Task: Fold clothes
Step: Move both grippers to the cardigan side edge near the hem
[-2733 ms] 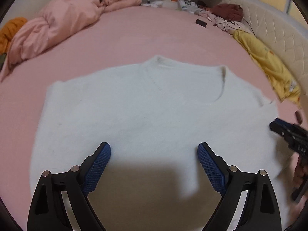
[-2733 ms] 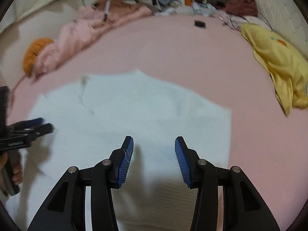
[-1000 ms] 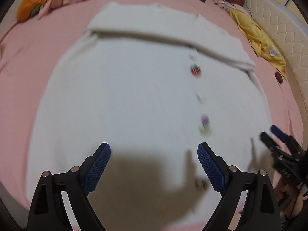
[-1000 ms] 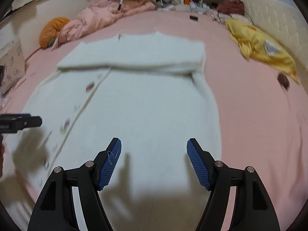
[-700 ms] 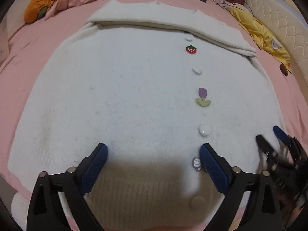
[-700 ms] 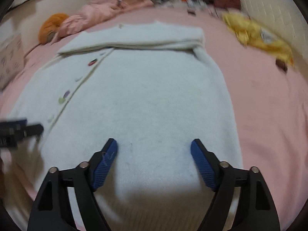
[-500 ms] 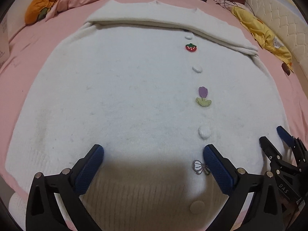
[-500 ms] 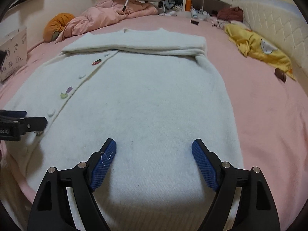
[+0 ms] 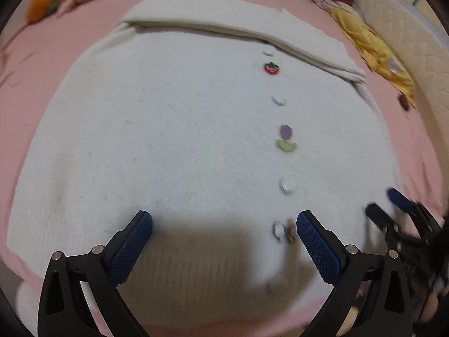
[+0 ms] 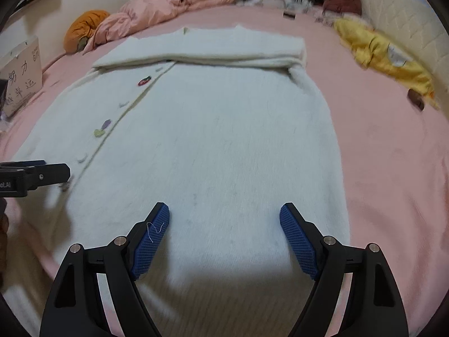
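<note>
White and fuzzy, the cardigan (image 9: pixel 174 129) was spread flat on your pink bed (image 10: pixel 393 168), front side up, with its far end doubled back over itself into a thick band across the top. A row of buttons ran down the middle, and a little strawberry patch (image 9: pixel 271 68) and a purple tulip patch (image 9: pixel 286 138) sat between them. The ribbed hem lay closest to you, near the bed's edge.

Your left gripper (image 9: pixel 224 226) hung over the hem with its blue pads spread as wide as they go, nothing pinched between them, just the knit lying below. Your right gripper (image 10: pixel 224 219) was over the other half of the hem, jaws also well apart and empty; a loose thread was stuck to its left pad. In each wrist view the other gripper poked in from the side, a bit blurred.

Around the cardigan you had a yellow garment (image 10: pixel 384 56) by the quilted headboard (image 10: pixel 407 31), a pink duvet (image 10: pixel 157 8) bunched at the far side, an orange cushion (image 10: pixel 84 26), and a cardboard box (image 10: pixel 21 81) with writing on it.
</note>
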Demonstrator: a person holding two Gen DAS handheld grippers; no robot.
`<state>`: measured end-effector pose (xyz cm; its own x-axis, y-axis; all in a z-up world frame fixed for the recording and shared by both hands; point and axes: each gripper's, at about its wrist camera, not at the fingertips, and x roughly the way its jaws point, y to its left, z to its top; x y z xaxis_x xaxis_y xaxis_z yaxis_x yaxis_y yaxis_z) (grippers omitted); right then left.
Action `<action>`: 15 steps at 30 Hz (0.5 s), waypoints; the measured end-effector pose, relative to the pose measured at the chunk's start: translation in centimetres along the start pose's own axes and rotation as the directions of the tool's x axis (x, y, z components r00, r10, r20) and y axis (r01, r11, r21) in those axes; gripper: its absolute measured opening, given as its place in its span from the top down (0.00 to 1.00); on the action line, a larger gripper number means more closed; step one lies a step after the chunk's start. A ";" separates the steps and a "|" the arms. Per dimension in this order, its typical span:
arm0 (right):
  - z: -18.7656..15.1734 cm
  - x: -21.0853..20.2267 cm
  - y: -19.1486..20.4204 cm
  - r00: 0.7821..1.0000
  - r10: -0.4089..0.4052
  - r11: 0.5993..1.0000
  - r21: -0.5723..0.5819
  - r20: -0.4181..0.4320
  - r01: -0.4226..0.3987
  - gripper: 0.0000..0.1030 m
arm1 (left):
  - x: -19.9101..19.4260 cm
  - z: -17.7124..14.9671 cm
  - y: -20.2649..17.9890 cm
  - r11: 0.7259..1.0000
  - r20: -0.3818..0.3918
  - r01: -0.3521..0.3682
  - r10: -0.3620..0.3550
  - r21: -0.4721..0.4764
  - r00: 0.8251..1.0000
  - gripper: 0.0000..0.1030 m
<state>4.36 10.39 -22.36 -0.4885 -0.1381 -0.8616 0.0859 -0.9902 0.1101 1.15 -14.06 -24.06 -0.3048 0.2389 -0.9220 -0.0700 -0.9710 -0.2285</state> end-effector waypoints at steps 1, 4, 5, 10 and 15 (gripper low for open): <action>0.3 -0.3 -0.7 0.999 0.041 0.999 0.036 -0.015 -0.040 0.21 | -1.0 0.3 0.8 1.000 -0.018 0.026 -0.026 0.008 0.999 0.00; 1.3 -1.4 -3.6 0.991 0.134 0.977 0.174 -0.029 -0.127 0.21 | -4.3 1.0 3.6 0.999 0.011 0.046 -0.046 0.004 0.999 0.00; 1.6 -1.7 -4.6 0.987 0.154 0.966 0.216 -0.037 -0.142 0.21 | -5.7 1.3 5.2 0.999 0.027 0.046 -0.046 -0.006 0.999 0.00; 2.7 -2.8 -11.2 0.949 0.303 0.873 0.426 -0.092 -0.238 0.21 | -9.7 2.7 15.9 0.987 0.014 0.046 -0.044 -0.156 0.999 0.00; 1.2 -2.7 -17.2 0.901 0.418 0.722 0.644 -0.115 -0.253 0.21 | -8.1 1.4 20.6 0.969 -0.129 0.093 -0.125 -0.230 0.984 0.00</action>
<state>3.12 27.82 -21.30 -0.3044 -0.5363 -0.7872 -0.3731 -0.6933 0.6166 0.88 -36.05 -20.88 -0.1682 0.3575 -0.9187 0.1227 -0.9171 -0.3793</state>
